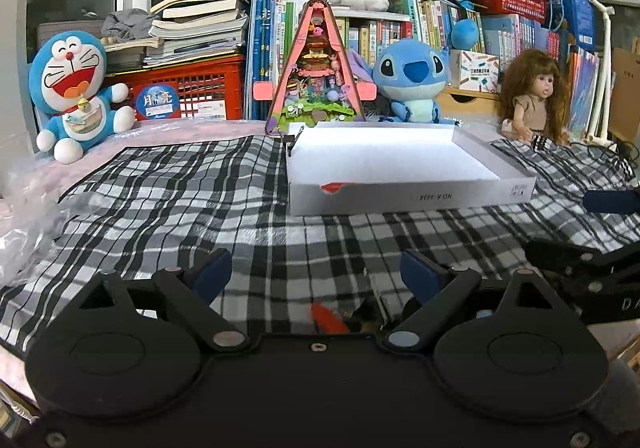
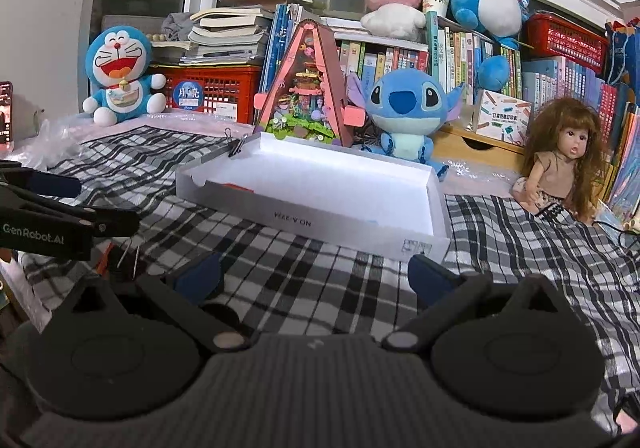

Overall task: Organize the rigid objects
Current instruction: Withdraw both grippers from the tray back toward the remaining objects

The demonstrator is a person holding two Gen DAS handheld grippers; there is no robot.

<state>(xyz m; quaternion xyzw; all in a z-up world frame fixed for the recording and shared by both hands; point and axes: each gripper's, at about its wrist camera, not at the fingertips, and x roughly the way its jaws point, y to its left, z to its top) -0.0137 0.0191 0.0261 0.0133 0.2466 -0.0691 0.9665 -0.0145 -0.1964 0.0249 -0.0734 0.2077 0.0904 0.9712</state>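
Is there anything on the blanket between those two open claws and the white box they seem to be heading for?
Nothing visible. Both the left gripper and the right gripper have open, empty jaws, and only bare checked cloth lies between them and the white box. A binder clip sits on the box's far corner, out of the way.

"genrobot.ai" on left gripper (image 2: 52, 204), "no.a-2234" on white box (image 2: 292, 223)
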